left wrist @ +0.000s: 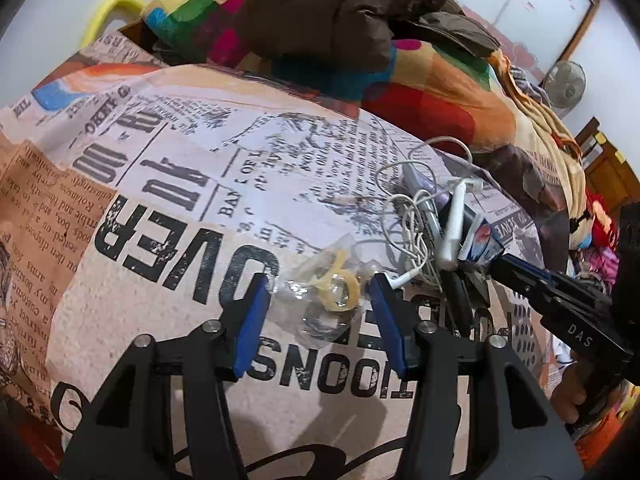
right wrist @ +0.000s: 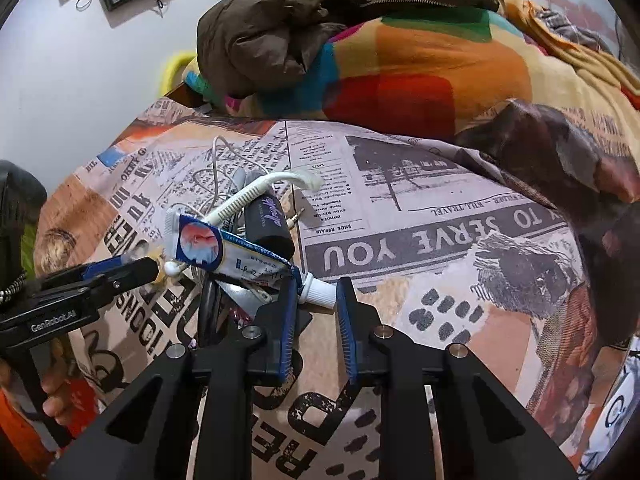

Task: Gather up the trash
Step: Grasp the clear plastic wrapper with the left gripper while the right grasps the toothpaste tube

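Note:
A clear crumpled plastic wrapper [left wrist: 324, 300] with a yellowish ring on it lies on the newspaper-print bedsheet [left wrist: 168, 184]. My left gripper [left wrist: 320, 286] is open, its blue pads either side of the wrapper. A toothpaste tube [right wrist: 224, 250] lies on a pile with a white toothbrush [right wrist: 256, 192], a dark bottle [right wrist: 266, 220] and white earphone cables [left wrist: 404, 216]. My right gripper [right wrist: 318, 290] is open, its fingertips flanking the tube's white cap. In the right wrist view the left gripper [right wrist: 154, 270] shows at the left of the pile.
A colourful blanket [right wrist: 420, 76] and a brown jacket [right wrist: 280, 28] are heaped at the far side of the bed. A fan [left wrist: 564, 84] and wooden furniture stand at the right. The pile also holds dark glasses [right wrist: 208, 304].

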